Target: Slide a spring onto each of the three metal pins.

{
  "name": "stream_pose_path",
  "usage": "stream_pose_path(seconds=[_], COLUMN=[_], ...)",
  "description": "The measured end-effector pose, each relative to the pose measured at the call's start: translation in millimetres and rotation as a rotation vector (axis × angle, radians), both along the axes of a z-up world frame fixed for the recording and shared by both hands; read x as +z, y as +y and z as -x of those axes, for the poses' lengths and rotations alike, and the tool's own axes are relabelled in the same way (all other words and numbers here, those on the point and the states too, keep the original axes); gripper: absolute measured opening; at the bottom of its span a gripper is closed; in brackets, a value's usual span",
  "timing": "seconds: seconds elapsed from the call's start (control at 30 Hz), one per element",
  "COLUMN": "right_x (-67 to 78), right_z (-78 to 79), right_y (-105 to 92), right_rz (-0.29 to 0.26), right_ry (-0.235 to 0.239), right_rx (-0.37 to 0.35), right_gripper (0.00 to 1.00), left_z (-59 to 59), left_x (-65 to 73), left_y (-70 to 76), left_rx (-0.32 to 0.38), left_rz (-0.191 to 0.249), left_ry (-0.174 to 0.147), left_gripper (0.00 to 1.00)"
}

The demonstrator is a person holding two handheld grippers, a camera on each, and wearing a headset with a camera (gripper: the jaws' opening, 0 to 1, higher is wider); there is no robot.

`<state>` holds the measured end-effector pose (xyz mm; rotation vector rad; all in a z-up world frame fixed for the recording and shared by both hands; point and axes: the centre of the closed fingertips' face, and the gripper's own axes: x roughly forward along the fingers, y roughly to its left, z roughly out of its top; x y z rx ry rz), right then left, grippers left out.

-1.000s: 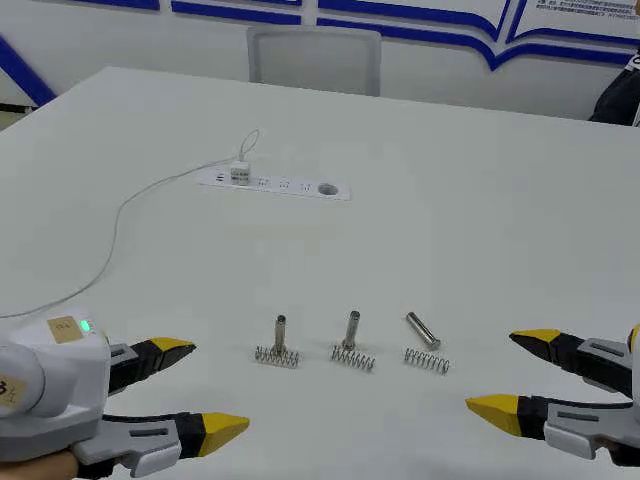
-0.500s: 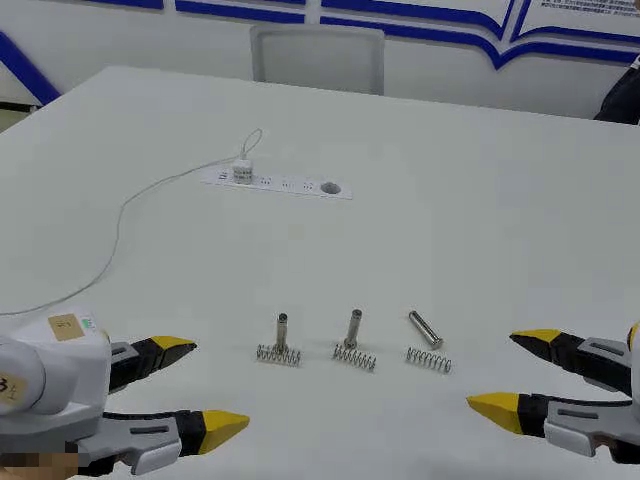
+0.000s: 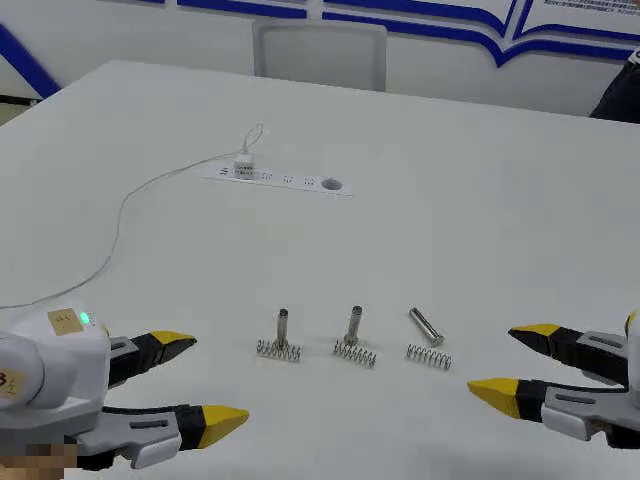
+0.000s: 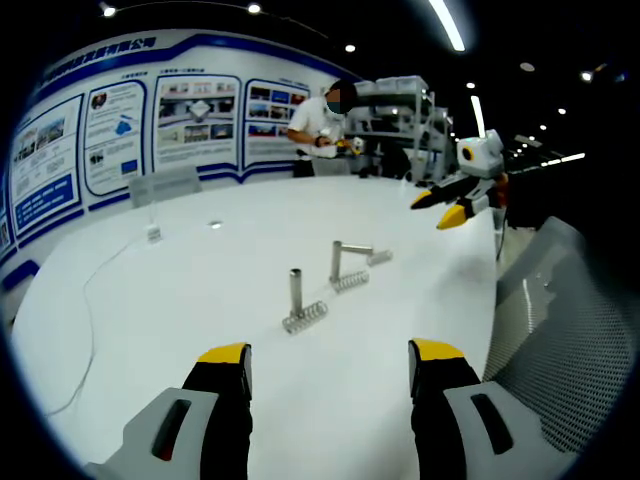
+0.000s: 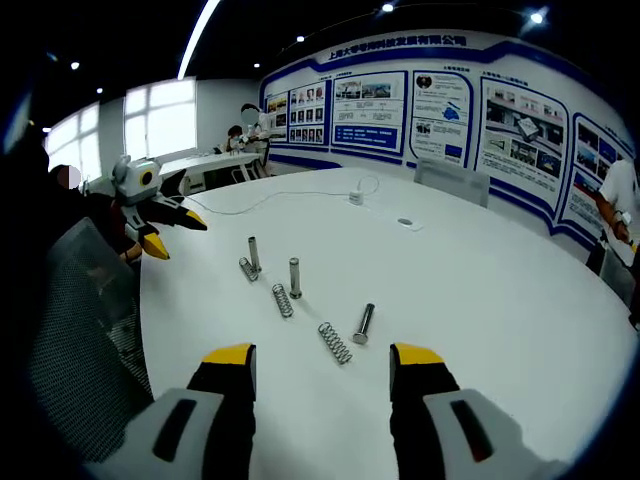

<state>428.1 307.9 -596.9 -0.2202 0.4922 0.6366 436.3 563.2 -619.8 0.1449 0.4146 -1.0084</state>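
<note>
We are holding the left gripper [image 3: 215, 378] and right gripper [image 3: 492, 358] wide open, both empty. Ahead between the jaws, two silvery pins [image 3: 282, 325] are standing upright, the third pin [image 3: 424, 326] is lying flat, and coiled springs [image 3: 354, 353] are lying crosswise beside them.

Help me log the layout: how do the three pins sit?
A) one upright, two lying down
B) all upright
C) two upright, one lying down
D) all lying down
C: the left pin and middle pin stand upright, while the right pin lies on its side.
</note>
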Motion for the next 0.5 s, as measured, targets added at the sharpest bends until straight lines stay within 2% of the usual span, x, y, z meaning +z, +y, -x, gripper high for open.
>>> stream_pose_path(seconds=[0.5], right_x=[4.1], right_z=[-35.1], right_y=[-1.9], right_rz=[0.047], right_ry=[0.041], right_rx=[-0.036], right_gripper=[0.44], left_z=[0.1], left_x=[-1.2], left_y=[-1.1], left_rx=[-0.008], left_rz=[0.002], left_ry=[0.002], left_gripper=[0.64])
